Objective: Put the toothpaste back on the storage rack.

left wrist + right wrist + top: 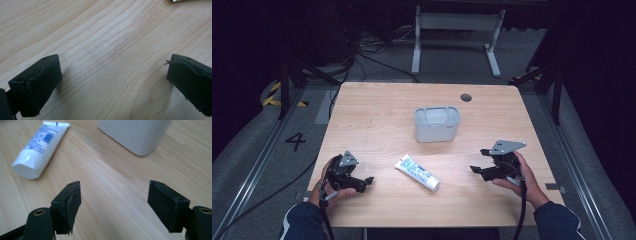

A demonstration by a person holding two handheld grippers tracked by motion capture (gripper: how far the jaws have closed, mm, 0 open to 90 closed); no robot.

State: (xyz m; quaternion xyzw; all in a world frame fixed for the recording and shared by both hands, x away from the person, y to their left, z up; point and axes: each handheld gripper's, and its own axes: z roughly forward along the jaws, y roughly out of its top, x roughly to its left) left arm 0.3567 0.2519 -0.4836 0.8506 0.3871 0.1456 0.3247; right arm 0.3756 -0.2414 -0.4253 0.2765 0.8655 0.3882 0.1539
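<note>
Right gripper [113,207]: jaws wide apart, nothing between them. Left gripper [112,85]: likewise agape and empty over bare table [377,110]. The tube [40,147] lies flat ahead and left of the right jaws, cap end nearest, crimped end pointing away; long axis runs diagonally. The right gripper seems slightly nearer. Bin [135,135] stands farther on.

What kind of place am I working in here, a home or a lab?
Most likely a lab or recording studio, not a home: black curtains ring a lone wooden table, loose cables run over the grey floor, and a floor marking "4" sits beside a metal rail.
</note>
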